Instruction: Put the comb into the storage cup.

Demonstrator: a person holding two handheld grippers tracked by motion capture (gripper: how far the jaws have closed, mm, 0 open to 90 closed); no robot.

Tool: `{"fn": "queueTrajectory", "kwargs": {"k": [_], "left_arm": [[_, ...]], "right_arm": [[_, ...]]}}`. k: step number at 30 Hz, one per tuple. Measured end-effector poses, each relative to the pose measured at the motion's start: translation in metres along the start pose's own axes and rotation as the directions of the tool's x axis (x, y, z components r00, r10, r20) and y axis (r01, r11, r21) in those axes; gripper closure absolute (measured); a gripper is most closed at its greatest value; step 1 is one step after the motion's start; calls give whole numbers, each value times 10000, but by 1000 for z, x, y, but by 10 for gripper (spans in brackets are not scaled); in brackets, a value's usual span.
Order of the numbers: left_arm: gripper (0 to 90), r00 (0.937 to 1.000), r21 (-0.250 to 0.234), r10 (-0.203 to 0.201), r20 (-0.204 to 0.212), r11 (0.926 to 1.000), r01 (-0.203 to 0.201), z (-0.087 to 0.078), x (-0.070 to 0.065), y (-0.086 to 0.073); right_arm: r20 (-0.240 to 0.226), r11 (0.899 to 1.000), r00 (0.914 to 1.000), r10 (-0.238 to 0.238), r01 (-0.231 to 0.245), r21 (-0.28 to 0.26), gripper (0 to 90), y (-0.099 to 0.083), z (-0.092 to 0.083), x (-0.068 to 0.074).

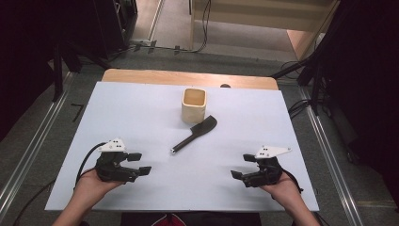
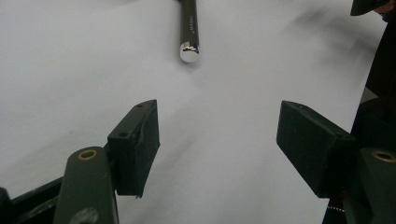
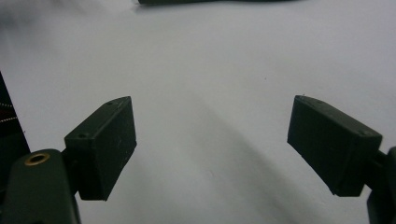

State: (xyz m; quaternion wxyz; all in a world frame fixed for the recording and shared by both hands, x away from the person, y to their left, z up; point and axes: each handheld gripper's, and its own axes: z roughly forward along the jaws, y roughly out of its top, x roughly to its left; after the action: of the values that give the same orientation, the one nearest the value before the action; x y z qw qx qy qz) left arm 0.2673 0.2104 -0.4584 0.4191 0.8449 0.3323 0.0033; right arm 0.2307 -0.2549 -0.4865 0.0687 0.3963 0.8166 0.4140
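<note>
A black spatula lies flat near the middle of the white table top, blade toward a cream square cup that stands upright just behind it. Its shiny handle end points at my left gripper, which is open with nothing between its jaws. In the high view the left gripper rests at the front left, held by a hand. My right gripper sits at the front right, also open and holding nothing, its jaws spread wide over bare table.
The table's wooden back edge shows beyond the white top. Metal rails run along the floor on both sides, with cables and dark stands at the far corners.
</note>
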Motion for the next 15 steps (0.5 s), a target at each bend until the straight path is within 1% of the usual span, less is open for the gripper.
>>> {"fn": "queueTrajectory", "kwargs": {"k": [4, 7, 10, 12, 13, 14, 15], "left_arm": [[310, 10000, 81, 41, 4, 10000, -41, 1, 1, -1], [310, 9999, 112, 58, 106, 9999, -59, 2, 2, -1], [310, 9999, 161, 16, 103, 9999, -17, 3, 3, -1], [310, 9999, 85, -21, 123, 10000, 20, 3, 3, -1], [307, 9998, 113, -127, 156, 9999, 125, 3, 3, 0], [299, 9990, 177, -334, 306, 9993, 328, 3, 4, 2], [300, 9982, 150, -442, 408, 9989, 437, 4, 4, 3]], "right_arm": [[-11, 10000, 10000, 6, -6, -7, 138, 0, 0, 0], [-24, 10000, 10000, -20, 20, 10, 138, 0, 0, 0], [-23, 10000, 10000, -10, 10, 13, 138, 0, 0, 0], [-25, 10000, 10000, -9, 9, 15, 138, 0, 0, 0], [-26, 10000, 10000, -8, 8, 12, 138, 0, 0, 0], [-30, 10000, 10000, -2, 2, 9, 138, 0, 0, 0], [-25, 10000, 10000, -5, 5, 2, 138, 0, 0, 0]]}}
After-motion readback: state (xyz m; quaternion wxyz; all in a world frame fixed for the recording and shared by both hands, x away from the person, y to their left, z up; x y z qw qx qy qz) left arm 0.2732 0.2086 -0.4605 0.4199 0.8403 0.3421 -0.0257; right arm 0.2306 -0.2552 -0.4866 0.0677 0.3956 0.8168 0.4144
